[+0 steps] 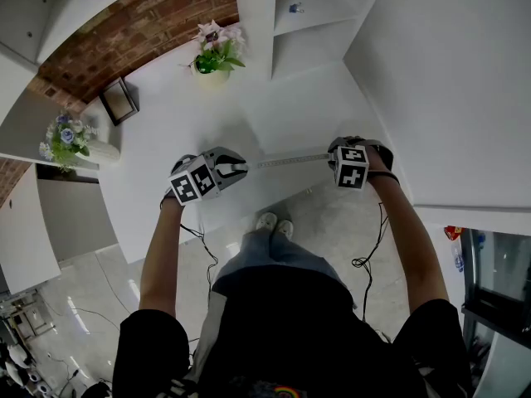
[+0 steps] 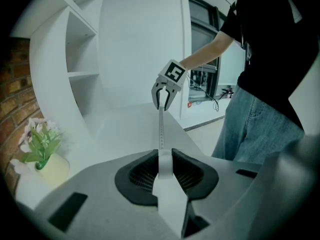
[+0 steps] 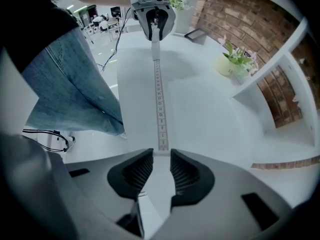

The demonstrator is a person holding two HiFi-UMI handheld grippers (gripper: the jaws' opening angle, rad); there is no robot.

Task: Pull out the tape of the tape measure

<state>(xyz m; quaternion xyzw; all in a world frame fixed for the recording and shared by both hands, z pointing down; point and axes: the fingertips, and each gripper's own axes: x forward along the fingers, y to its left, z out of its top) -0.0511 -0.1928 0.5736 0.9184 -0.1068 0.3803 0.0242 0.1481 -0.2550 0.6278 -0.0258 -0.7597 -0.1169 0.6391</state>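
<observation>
left fingers (image 2: 139, 176) clamp the white tape measure case (image 2: 165, 168); right fingers (image 3: 132, 171) pinch the end of the tape (image 3: 159, 94), stretched taut above the surface (image 3: 215, 119) near its front edge. risk: the thin end slipping free and snapping back.

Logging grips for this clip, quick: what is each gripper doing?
Left gripper: closed on the white tape measure case.
Right gripper: closed on the end of the pulled-out tape.
</observation>
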